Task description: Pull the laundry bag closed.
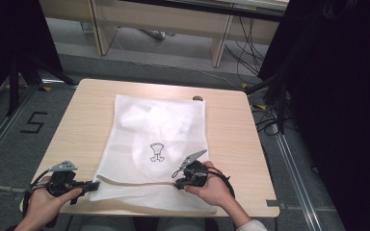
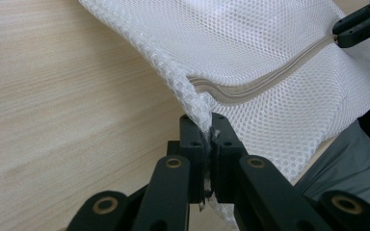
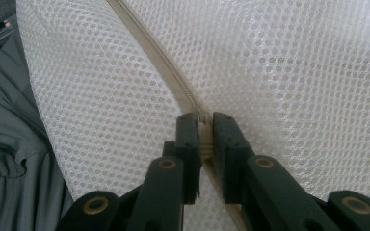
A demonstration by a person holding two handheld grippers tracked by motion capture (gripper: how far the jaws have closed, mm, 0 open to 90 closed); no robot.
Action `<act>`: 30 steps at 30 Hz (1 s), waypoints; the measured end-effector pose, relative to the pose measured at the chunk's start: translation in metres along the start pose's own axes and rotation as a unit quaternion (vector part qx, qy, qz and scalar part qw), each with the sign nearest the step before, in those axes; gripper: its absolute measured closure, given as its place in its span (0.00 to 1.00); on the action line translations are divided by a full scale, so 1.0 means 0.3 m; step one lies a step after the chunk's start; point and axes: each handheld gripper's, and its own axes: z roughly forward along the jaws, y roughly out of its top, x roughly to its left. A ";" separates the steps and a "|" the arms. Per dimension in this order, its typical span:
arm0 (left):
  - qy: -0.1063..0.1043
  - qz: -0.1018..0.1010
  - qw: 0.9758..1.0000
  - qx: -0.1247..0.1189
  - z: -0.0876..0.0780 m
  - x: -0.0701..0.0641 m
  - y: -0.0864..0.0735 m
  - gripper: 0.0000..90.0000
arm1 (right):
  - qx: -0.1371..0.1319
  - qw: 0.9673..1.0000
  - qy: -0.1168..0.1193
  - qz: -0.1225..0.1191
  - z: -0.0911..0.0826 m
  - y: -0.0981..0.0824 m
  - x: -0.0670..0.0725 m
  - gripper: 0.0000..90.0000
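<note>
A white mesh laundry bag (image 1: 159, 139) lies flat on the wooden table (image 1: 231, 134), with white clothing inside and a small black drawing showing through. A beige zipper (image 2: 265, 84) runs across its near end. My left gripper (image 1: 94, 185) is at the bag's near left corner, shut on the mesh edge (image 2: 197, 103) beside the zipper's end. My right gripper (image 1: 177, 184) is farther along the same seam, shut on the zipper pull (image 3: 203, 126). In the left gripper view the right gripper's jaw tips (image 2: 361, 24) show at the top right on the zipper line.
A small dark round object (image 1: 198, 98) lies at the table's far edge. Black stands and cables (image 1: 270, 96) are on the floor right of the table, and a tripod (image 1: 24, 72) is at the left. The person's grey trousers (image 3: 9, 144) are under the table's near edge.
</note>
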 end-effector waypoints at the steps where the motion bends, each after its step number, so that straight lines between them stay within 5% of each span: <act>1: 0.000 0.000 1.000 0.000 0.000 0.000 0.000 0.95 | -0.001 1.000 0.000 0.000 0.001 0.000 -0.001 0.92; 30: 0.003 0.001 1.000 0.002 -0.001 0.001 0.001 0.95 | 0.001 1.000 -0.006 0.019 -0.026 -0.041 -0.017 0.92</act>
